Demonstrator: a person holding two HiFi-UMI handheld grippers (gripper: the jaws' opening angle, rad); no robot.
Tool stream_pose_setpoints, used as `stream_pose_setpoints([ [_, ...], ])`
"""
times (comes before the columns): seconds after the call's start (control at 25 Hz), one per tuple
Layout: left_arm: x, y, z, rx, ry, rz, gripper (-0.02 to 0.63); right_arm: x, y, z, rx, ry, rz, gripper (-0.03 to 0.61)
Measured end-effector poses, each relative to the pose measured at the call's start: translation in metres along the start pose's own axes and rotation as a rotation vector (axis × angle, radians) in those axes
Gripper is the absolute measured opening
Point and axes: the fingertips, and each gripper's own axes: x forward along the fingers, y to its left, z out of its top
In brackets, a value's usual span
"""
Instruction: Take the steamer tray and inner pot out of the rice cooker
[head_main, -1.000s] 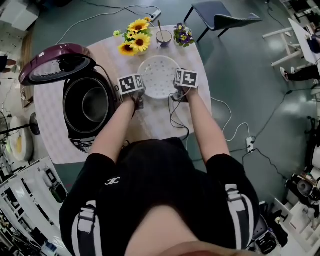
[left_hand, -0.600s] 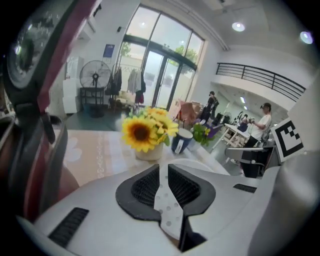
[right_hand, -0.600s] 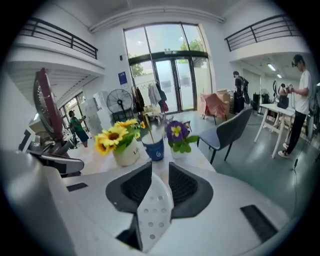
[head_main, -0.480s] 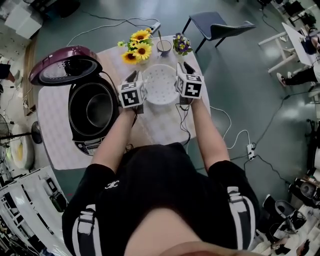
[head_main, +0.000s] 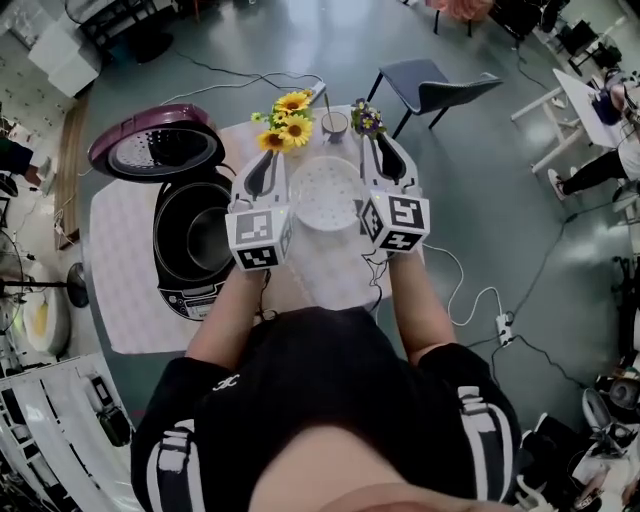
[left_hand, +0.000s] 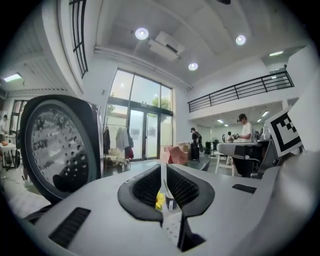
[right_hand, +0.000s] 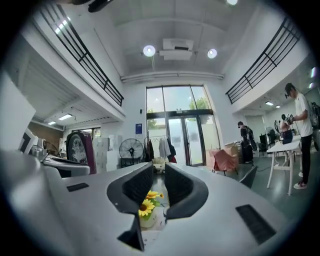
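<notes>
The white perforated steamer tray (head_main: 325, 192) lies on the table between my two grippers, and neither touches it. Left of it stands the rice cooker (head_main: 190, 290) with its purple lid (head_main: 160, 150) swung up and the dark inner pot (head_main: 203, 235) inside. My left gripper (head_main: 263, 160) is held high over the table and points level; its jaws (left_hand: 164, 172) show only a thin slit with nothing in it. My right gripper (head_main: 380, 140) is just as high on the tray's other side. Its jaws (right_hand: 159, 175) stand a little apart and empty.
Sunflowers in a vase (head_main: 287, 130), a cup with a spoon (head_main: 334, 123) and a small flower pot (head_main: 367, 120) stand at the table's far edge. A grey chair (head_main: 430, 85) is beyond it. A cable and power strip (head_main: 497, 325) lie on the floor at right.
Both grippers have risen from beside the tray on the table and tipped from pointing down to pointing level. The tray stays on the table. The head view has shifted.
</notes>
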Motion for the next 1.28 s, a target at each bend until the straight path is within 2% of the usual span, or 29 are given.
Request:
stream_pose_setpoints([
  [0.08,-0.017,0.001,0.009,-0.005,-0.021,-0.002,0.026,-0.013,0.009,0.017,-0.027,-0.046,-0.011,0.018],
  [0.16,-0.035,0.002,0.015,-0.001,-0.038,0.0,0.013,-0.026,0.017,0.029,-0.052,-0.083,-0.02,-0.002],
  [0.36,-0.064,0.004,0.019,0.055,-0.056,0.005,0.003,-0.051,0.028,0.042,-0.026,-0.124,-0.028,-0.002],
  [0.6,-0.082,0.016,0.024,-0.026,-0.057,-0.002,0.003,-0.057,0.052,0.042,-0.023,-0.108,0.01,-0.002],
  [0.8,-0.101,0.029,0.032,-0.019,-0.07,0.01,0.003,-0.059,0.072,0.046,-0.012,-0.107,0.043,-0.002],
  [1.0,-0.124,0.062,0.037,-0.016,-0.08,0.075,0.003,-0.052,0.102,0.05,-0.005,-0.106,0.083,-0.002],
  [1.28,-0.164,0.127,0.031,-0.035,-0.067,0.176,0.003,-0.032,0.169,0.055,0.011,-0.111,0.167,-0.002],
])
